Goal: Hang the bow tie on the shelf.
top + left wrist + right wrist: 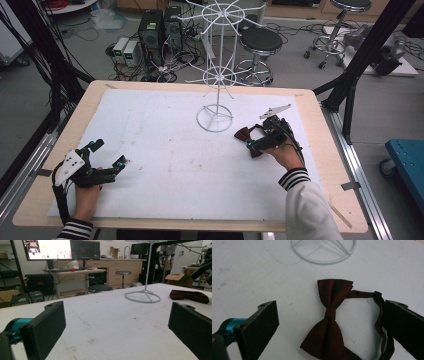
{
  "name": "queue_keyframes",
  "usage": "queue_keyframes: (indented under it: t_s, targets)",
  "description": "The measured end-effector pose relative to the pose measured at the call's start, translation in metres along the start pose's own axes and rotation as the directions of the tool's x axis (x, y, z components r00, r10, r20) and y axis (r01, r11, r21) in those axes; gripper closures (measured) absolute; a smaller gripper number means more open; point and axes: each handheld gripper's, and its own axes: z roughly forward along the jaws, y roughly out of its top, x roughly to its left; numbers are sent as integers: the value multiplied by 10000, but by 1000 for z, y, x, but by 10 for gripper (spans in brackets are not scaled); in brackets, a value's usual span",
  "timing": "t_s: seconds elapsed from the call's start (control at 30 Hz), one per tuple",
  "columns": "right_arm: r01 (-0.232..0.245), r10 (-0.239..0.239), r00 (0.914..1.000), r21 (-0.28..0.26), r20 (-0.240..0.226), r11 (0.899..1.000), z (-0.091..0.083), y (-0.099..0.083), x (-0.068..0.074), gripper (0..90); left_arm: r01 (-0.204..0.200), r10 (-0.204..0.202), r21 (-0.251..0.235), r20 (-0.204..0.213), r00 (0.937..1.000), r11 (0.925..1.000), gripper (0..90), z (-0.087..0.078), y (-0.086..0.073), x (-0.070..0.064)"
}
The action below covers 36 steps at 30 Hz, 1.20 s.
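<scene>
The white wire stand [216, 75] is rising mid-table, its ring base [323, 251] sitting just beyond the dark red bow tie [329, 317], nothing lying between them. The right gripper [256, 141] is hovering over the bow tie, jaws spread wide on either side of it, the strap [380, 312] curling beside the right jaw. The left gripper [111, 162] is resting well apart near the table's left edge, jaws gaping, gripping nothing. White sheet [165, 165] is covering the wooden table [330, 165]; stools [260, 42] and computer boxes [150, 30] are crowding the floor behind.
</scene>
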Motion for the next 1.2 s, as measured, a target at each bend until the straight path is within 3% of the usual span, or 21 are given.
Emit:
queue_keyframes:
  t_s: [0.3, 0.6, 0.7, 1.2]
  targets:
    - [-22, 63, 9990, 901, -449, 9959, 14, 7, -4, 52, 9, -9, 13, 5, 10000, 10000, 17, 0, 0, 0]
    - [40, 9, 9994, 1384, -351, 9904, 27, 9, -5, 64, 16, -16, 9, 8, 10000, 10000, 17, 0, 0, 0]
    - [-2, 85, 9986, 1575, -520, 9875, 30, 9, -5, 194, -14, 14, 17, 9, 10000, 10000, 17, 0, 0, 0]
    - [-256, 317, 9992, 2195, -243, 9753, 41, 8, -7, 418, -20, 20, 13, 16, 10000, 10000, 17, 0, 0, 0]
